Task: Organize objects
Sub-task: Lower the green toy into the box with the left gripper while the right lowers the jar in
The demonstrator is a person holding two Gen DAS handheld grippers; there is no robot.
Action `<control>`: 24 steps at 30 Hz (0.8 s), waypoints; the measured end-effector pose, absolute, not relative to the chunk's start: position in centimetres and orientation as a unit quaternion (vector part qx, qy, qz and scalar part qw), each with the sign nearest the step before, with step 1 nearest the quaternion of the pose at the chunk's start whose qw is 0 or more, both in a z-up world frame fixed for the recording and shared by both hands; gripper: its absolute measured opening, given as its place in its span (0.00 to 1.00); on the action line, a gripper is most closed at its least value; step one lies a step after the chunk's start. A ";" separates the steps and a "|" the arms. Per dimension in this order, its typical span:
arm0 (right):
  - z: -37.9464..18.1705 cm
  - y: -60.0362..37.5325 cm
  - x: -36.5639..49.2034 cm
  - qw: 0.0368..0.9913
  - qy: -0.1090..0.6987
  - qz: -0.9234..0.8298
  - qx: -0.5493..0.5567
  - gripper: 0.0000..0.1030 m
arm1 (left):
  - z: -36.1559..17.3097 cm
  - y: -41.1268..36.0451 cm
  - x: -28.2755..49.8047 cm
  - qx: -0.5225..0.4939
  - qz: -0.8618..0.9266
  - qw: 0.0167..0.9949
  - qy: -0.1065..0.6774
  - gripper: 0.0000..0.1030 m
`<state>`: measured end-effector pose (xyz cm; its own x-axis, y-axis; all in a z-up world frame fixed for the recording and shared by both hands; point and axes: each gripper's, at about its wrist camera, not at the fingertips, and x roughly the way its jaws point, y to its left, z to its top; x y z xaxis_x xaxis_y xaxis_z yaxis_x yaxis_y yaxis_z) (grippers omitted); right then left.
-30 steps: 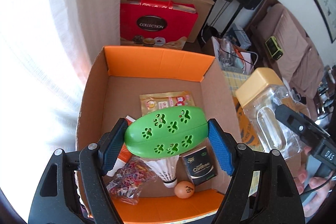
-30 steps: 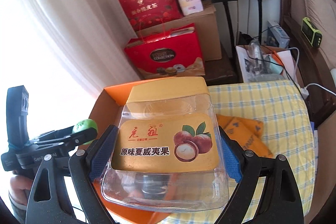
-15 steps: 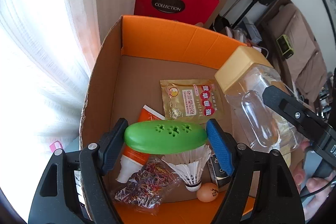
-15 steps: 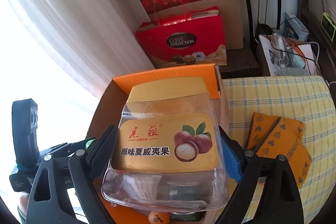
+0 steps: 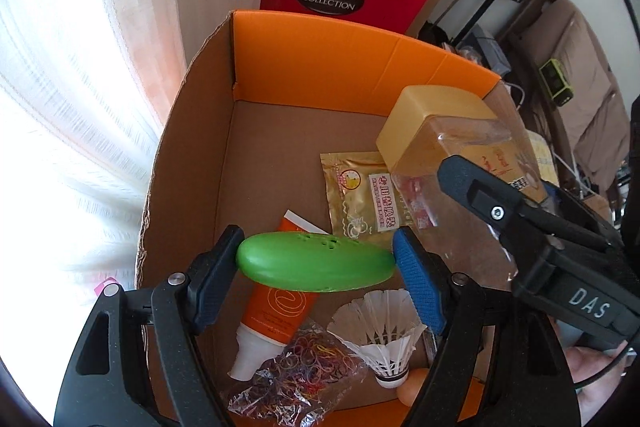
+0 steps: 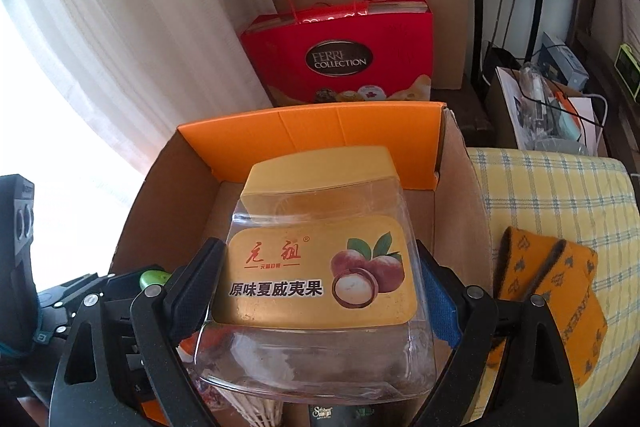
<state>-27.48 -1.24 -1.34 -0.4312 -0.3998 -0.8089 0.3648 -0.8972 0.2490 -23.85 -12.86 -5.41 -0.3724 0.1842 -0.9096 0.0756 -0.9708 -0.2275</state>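
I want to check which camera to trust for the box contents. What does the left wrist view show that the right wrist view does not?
Only the left wrist view: the orange tube, bag of rubber bands and gold sachet on the box floor.

Only the right wrist view: the orange patterned cloth outside the box.

Both: the cardboard box, the jar in the right gripper, and the green toy in the left gripper.

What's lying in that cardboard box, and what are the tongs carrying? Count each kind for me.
In the cardboard box:
Orange tube: 1
Gold sachet: 1
Bag of rubber bands: 1
Shuttlecock: 1
Egg: 1
Held:
Green case: 1
Clear jar: 1
Total: 7
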 end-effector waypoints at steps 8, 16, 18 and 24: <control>-2.0 -1.9 -27.5 0.219 0.007 -0.845 0.487 0.90 | -5.7 -12.5 -23.9 -0.557 0.824 0.022 -0.099 0.77; -0.2 -1.1 -26.6 0.231 0.004 -0.850 0.473 0.90 | -4.5 -13.1 -23.2 -0.554 0.824 0.021 -0.115 0.80; 0.3 -0.8 -26.3 0.236 0.003 -0.851 0.470 0.90 | -4.0 -13.2 -22.8 -0.549 0.828 0.021 -0.114 0.84; 2.5 0.6 -24.7 0.251 0.006 -0.854 0.456 0.91 | -2.6 -12.8 -21.8 -0.538 0.835 0.025 -0.111 0.87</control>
